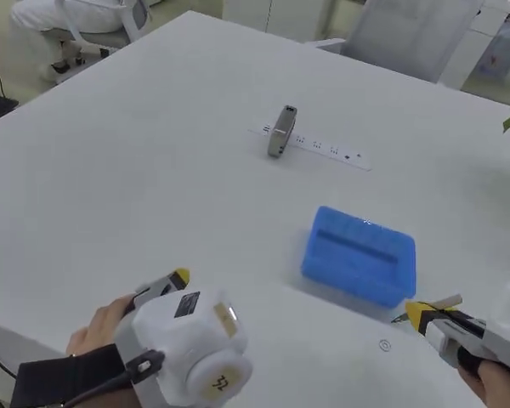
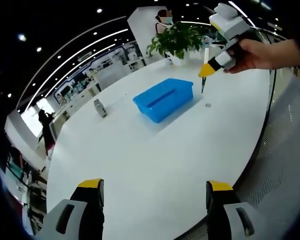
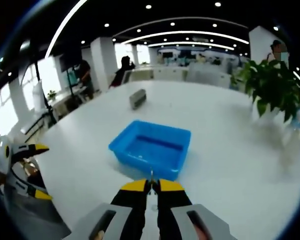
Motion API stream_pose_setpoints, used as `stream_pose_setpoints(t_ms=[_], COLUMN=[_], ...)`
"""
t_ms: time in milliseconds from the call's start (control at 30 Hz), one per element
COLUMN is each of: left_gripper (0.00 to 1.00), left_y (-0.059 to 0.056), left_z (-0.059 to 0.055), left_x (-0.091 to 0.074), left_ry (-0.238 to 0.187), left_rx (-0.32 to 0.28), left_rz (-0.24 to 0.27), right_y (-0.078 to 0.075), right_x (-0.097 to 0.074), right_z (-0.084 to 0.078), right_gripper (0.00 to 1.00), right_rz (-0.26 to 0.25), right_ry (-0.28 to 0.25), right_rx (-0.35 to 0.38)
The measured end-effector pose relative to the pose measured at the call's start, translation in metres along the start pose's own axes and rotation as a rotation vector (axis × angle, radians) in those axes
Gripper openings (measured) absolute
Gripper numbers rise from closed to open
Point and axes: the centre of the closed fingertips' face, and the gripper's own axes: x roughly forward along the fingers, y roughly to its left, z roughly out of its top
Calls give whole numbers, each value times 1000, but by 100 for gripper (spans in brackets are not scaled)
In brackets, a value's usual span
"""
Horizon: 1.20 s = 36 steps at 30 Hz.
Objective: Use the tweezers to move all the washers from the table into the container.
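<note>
On the white table [image 1: 153,170] one small washer [image 1: 384,345] lies flat, outside the blue container [image 1: 357,285], near its front corner on the side towards me. My right gripper [image 3: 151,186] has its yellow-tipped jaws pinched together on the tweezers [image 2: 203,86], which stick out forward between them. In the left gripper view the tweezers point down at the table, tip just above and beside the washer, not touching it. I cannot tell whether the tweezer tips are pressed together or apart, too thin. My right hand [image 2: 250,54] wraps the right gripper's handle. My left gripper [image 2: 155,185] is spread wide with nothing between its jaws, low over the table near its near edge, well to the left of the container. My left hand [image 1: 98,327] grips it from behind. Container is rectangular, upright, open side up. Beyond it a small grey metal block [image 1: 280,130] stands at the end of a flush power strip [image 1: 323,148] set in the tabletop. Leafy green plant [image 3: 270,85] stands at the table's far right side in the right gripper view. Blurred person [image 3: 124,67] stands past the table's far end.
</note>
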Motion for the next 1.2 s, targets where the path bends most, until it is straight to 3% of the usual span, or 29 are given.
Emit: stream_pose_setpoints(t_ms=[300, 467, 1000, 1100, 1200], left_gripper=[86, 86, 85, 85, 86], left_y=[0, 0, 0, 0, -1], left_z=[0, 0, 0, -1, -1], left_x=[0, 0, 0, 0, 0], left_ry=[2, 4, 6, 7, 5], left_rx=[-1, 2, 3, 3, 3], left_rz=[0, -1, -1, 0, -3], right_y=[-7, -11, -2, -1, 3], right_x=[13, 20, 18, 18, 19], right_z=[-29, -33, -35, -36, -40], right_gripper=[4, 4, 4, 3, 3], right_rz=[-16, -42, -31, -32, -39], right_ry=[66, 71, 73, 77, 97], right_rx=[11, 8, -2, -36, -137])
